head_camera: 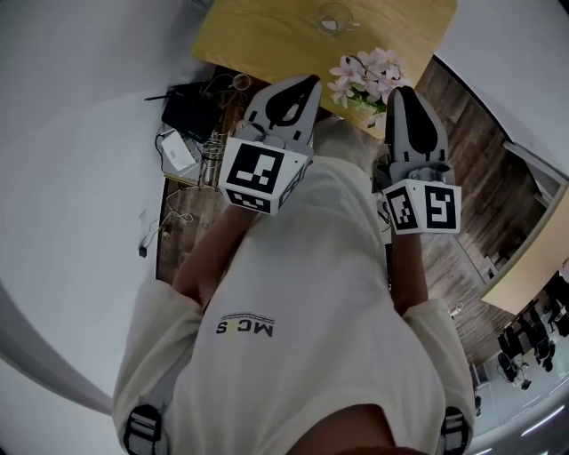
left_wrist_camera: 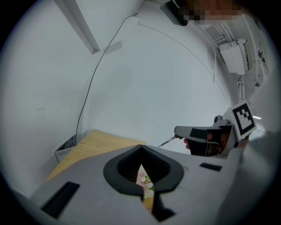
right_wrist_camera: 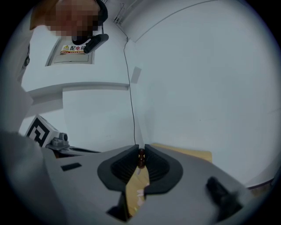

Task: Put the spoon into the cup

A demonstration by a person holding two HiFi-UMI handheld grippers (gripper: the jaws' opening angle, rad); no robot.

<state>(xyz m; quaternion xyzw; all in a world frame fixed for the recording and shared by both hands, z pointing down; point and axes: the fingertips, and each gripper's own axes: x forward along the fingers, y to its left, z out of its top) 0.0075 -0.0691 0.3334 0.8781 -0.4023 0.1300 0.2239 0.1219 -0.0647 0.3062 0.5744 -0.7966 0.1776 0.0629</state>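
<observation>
**Spoon gripped in the right tongs, cup standing far across the desk**

The right tongs (right_wrist_camera: 141,150) are clamping the spoon (right_wrist_camera: 141,158). A small dark brown knobbed end is sitting between the ribbed black jaws. In the left gripper view, a thin silvery shaft is poking out past their tips. The left tongs (left_wrist_camera: 141,148) are pressed together and carrying nothing, and only petals are showing through the slit beneath their tips. The person is holding both pairs up near the chest.

Farther out, the cup (head_camera: 336,19), round and of clear glass, is standing on the far part of the pale wooden desk (head_camera: 249,35). A bunch of pinkish-white flowers (head_camera: 369,75) is lying between it and the tongs.

This looks like the carrying step, with the spoon picked up but not yet delivered. The next move is probably calling for the right tongs to reach over the flowers, tip the spoon downward above the rim and let go gently. Metal on glass is slippery, and the cup looks light enough to tip.
</observation>
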